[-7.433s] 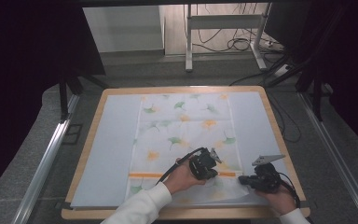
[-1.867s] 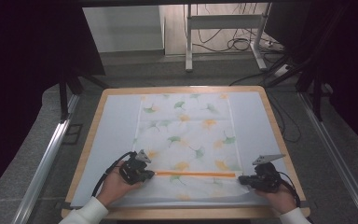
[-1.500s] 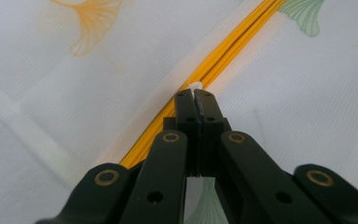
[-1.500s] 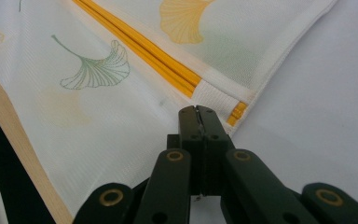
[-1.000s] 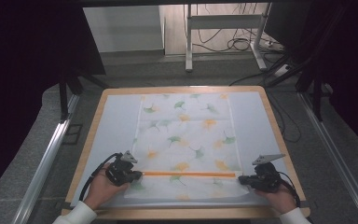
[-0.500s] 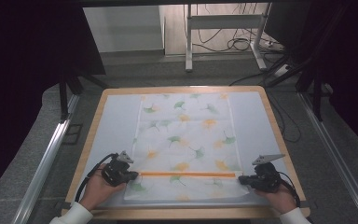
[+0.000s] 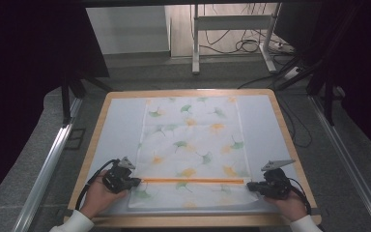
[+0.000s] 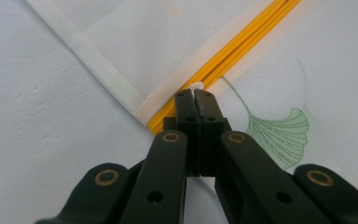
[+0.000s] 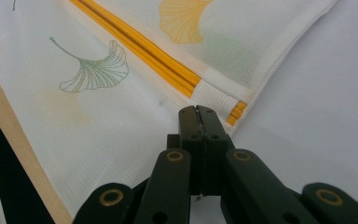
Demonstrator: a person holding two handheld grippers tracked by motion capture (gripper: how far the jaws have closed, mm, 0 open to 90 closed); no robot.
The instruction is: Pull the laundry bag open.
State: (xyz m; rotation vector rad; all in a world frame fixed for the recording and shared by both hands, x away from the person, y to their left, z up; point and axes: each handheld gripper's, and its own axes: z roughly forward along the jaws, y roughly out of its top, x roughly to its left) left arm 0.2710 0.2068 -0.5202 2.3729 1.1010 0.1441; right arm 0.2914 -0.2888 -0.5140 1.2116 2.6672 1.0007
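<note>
A white mesh bag [image 7: 192, 152] printed with green and orange leaves lies flat on the pale surface [image 7: 118, 125], with its near edge close to the wooden rim on the person's side. An orange zipper [image 7: 193, 181] runs across the bag near this edge, from one side to the other. The left gripper [image 7: 134, 182] is at the left end of the zipper. In the left gripper view its jaws are pressed together on a small white pull tab [image 8: 196, 87] at the end of the zipper. The right gripper [image 7: 249, 186] is at the right end of the zipper, low on the bag. In the right gripper view its jaws are together at the corner of the bag, just beside the zipper end; whether they pinch the fabric I cannot tell.
</note>
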